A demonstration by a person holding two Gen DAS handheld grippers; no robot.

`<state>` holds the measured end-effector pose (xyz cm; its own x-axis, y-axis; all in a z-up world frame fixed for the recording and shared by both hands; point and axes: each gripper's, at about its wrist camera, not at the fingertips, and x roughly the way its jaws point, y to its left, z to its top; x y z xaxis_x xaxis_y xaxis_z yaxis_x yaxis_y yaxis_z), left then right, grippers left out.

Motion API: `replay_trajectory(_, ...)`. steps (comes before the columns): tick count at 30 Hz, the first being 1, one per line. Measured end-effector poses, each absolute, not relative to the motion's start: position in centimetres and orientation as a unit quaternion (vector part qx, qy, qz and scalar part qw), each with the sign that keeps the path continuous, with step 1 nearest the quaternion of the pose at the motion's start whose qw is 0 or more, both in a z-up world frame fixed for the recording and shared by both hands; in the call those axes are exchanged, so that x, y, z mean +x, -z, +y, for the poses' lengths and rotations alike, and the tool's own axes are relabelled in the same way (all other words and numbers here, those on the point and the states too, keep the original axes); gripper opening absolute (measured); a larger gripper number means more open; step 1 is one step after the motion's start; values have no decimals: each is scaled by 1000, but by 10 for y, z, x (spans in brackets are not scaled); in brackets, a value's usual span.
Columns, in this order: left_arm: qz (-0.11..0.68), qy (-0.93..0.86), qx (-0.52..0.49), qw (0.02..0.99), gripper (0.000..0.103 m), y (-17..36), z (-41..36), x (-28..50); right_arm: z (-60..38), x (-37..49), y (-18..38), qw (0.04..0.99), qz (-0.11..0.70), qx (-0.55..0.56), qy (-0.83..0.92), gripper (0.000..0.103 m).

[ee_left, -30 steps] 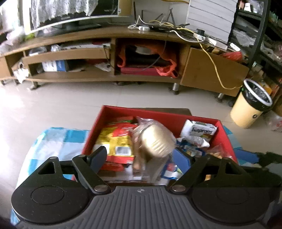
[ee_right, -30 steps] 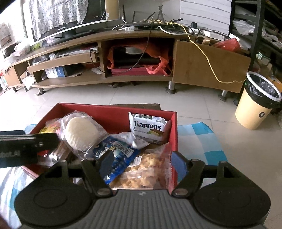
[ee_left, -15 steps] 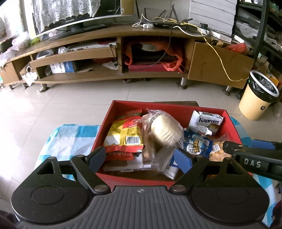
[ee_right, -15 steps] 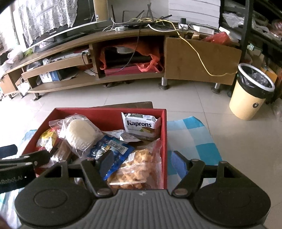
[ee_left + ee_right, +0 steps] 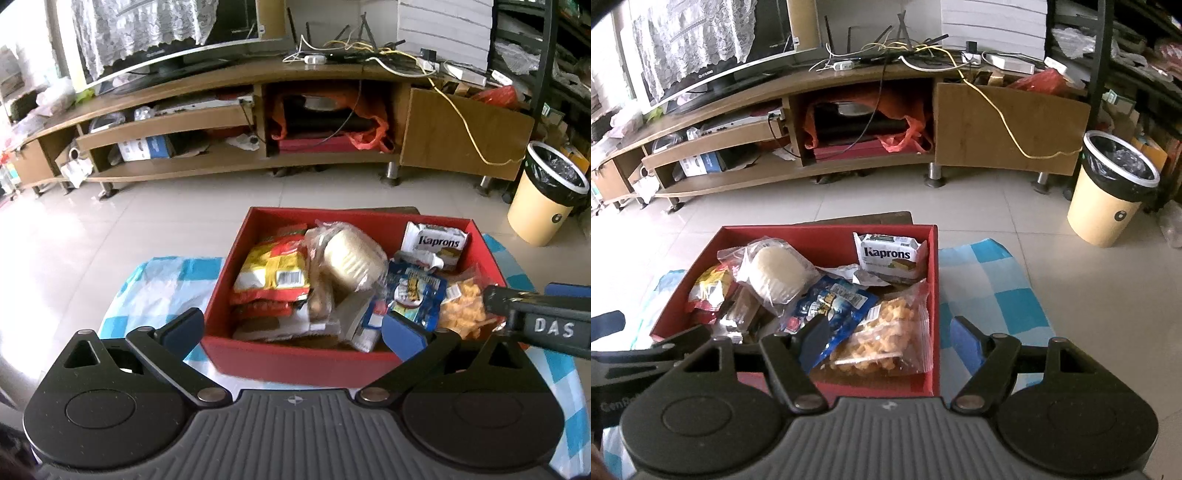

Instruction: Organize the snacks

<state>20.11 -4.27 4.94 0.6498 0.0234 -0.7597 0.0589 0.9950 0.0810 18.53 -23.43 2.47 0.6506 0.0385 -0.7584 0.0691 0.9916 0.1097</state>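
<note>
Snacks heaped in box | left tool just opened wide, empty, above box's near wall | right tool half-open, empty | we risk snagging loose bags, spilling the heap

"Kaprons" on the white snack packet; "DAS" on the right gripper.
</note>
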Motion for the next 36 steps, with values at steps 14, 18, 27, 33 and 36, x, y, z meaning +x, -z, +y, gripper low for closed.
replay_trajectory(14,420,10,47,906,103,-55,-36,166,-214,137,-38,908,418,32,2,68)
replay_trajectory(18,419,11,45,907,103,-58,-34,157,-215,126,-39,907,418,41,4,68)
replay_trajectory(27,428,11,43,903,103,-57,-25,128,-211,96,-42,905,422,57,1,69)
replay_trajectory(33,426,15,39,904,103,-61,-20,109,-205,74,-40,902,426,61,3,69)
replay_trajectory(36,425,16,45,904,103,-61,-20,100,-204,64,-40,902,427,64,4,69)
